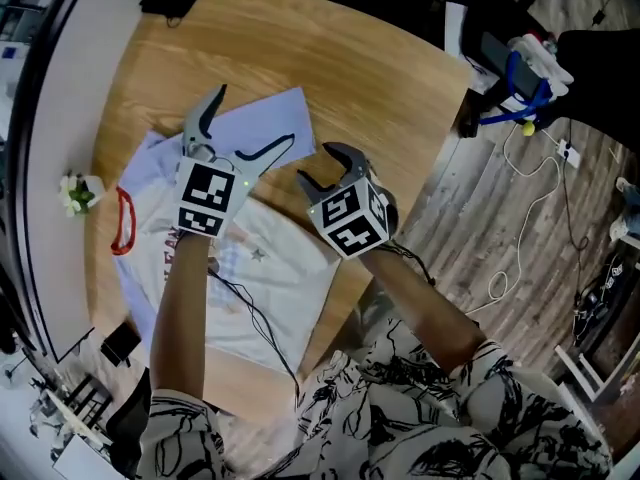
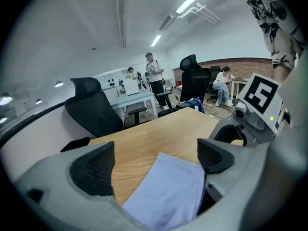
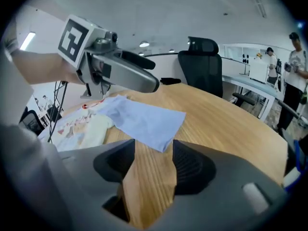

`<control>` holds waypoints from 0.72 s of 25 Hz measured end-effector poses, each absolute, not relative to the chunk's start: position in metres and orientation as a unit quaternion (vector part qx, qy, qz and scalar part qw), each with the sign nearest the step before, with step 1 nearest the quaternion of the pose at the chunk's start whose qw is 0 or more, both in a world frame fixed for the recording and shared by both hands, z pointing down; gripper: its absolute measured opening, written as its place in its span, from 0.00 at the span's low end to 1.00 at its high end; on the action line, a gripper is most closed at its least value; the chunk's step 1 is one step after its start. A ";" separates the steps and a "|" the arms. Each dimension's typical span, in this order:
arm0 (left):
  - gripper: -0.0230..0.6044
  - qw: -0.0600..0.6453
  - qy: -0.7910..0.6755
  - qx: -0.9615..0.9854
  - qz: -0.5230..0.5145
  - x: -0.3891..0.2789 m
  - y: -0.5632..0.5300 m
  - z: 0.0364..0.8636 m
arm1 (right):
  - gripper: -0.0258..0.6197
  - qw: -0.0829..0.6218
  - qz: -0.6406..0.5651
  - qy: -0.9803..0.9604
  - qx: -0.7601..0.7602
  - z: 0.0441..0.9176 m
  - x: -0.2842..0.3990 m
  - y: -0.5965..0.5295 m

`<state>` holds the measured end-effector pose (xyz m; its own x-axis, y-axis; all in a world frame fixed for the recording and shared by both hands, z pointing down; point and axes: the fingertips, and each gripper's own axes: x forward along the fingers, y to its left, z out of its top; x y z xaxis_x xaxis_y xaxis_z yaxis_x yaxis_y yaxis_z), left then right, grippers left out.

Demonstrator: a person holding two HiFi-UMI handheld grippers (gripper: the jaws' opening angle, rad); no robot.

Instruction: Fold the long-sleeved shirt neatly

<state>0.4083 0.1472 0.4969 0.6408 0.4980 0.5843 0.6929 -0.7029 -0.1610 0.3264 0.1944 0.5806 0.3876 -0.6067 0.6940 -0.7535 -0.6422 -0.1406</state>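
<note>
head view: the long-sleeved shirt [image 1: 275, 273] lies spread on the wooden counter [image 1: 390, 78], white front up, red collar [image 1: 122, 223] to the left, and one pale blue sleeve [image 1: 292, 108] reaching out flat. no neat fold shows yet, so the job looks barely begun: sleeves and body are all left to fold. both tongs hang over the sleeve end.

left gripper view: the left tongs [image 2: 156, 154] stand wide apart, the sleeve's end lying below between them, unpinched.

right gripper view: the right tongs [image 3: 153, 154] are partly apart with only bare counter between them; the sleeve's corner lies just ahead, smooth and thin.
</note>
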 end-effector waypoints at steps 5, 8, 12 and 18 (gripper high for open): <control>0.88 0.179 -0.350 -0.878 -0.272 0.424 0.152 0.523 | 0.35 0.133 0.408 -0.421 0.799 0.604 0.335 0.183; 0.88 0.175 -0.366 -0.867 -0.289 0.429 0.152 0.540 | 0.19 0.134 0.432 -0.414 0.790 0.613 0.340 0.184; 0.86 0.165 -0.402 -0.840 -0.324 0.432 0.161 0.565 | 0.09 0.136 0.427 -0.416 0.791 0.613 0.344 0.187; 0.77 0.153 -0.427 -0.807 -0.379 0.442 0.174 0.599 | 0.09 0.154 0.405 -0.418 0.798 0.613 0.344 0.185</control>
<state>0.4424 0.1741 0.5994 0.3481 0.5731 0.7419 0.8051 -0.5881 0.0765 0.3435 0.1846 0.6127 0.3225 -0.5419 0.7761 -0.7921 -0.6035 -0.0922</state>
